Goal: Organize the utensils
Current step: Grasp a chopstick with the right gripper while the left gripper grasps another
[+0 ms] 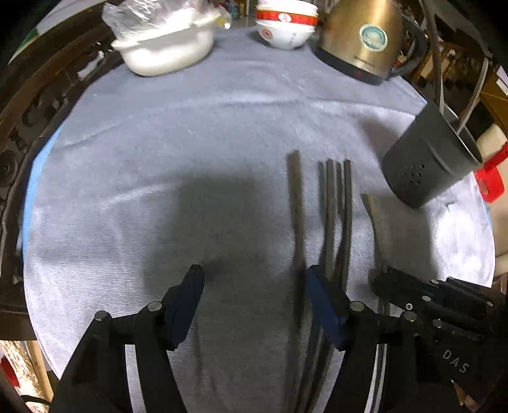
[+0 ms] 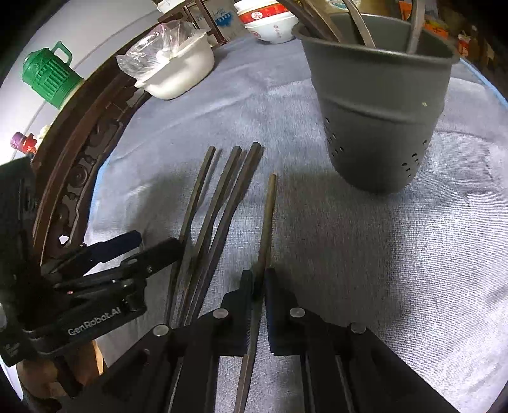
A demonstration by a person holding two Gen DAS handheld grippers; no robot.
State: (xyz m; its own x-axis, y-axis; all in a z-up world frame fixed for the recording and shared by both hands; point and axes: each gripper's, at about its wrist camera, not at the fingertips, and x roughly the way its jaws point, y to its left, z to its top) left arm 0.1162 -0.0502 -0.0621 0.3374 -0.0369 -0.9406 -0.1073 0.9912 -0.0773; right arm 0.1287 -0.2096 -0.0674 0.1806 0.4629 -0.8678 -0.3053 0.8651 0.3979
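Cluttered room behind, round counter [image 1: 158, 143] under a grey-blue cloth carries everything. Back edge: brass kettle [image 1: 358, 35], white pot [image 1: 165, 54] with a plastic bag in it, stacked red-banded bowls [image 1: 285, 25]; green jug [image 2: 47, 76] sits off the counter to the left in the right wrist view. Grey utensil holder [image 2: 377, 104] stands upright on the cloth ahead and right of the right gripper, perforated near the base, a few handles already poking out of its rim. Dark chopsticks [image 1: 330, 216] lie side by side on the cloth, roughly parallel, tips pointing away; three or four in the group, overlapping near the grippers. One lighter chopstick [image 2: 268, 216] lies apart to the right of that group. Right gripper [image 2: 258, 279]: jaws narrowed on the lighter chopstick near its close end, stick running between them; looks pinched, whether it is off the cloth I cannot tell. Left gripper [image 1: 254, 286]: jaws wide, nothing held, right finger over the leftmost dark sticks. Step judged: lift the single chopstick and drop it in the holder. To do it well: keep the pinch firm, since a grip this far back will let the long end droop or swing; tilt the stick toward vertical before reaching the rim, aim for a gap between the handles already inside, and release only once the end is below the rim. Left should stay clear of the right's path and avoid nudging the bundle.
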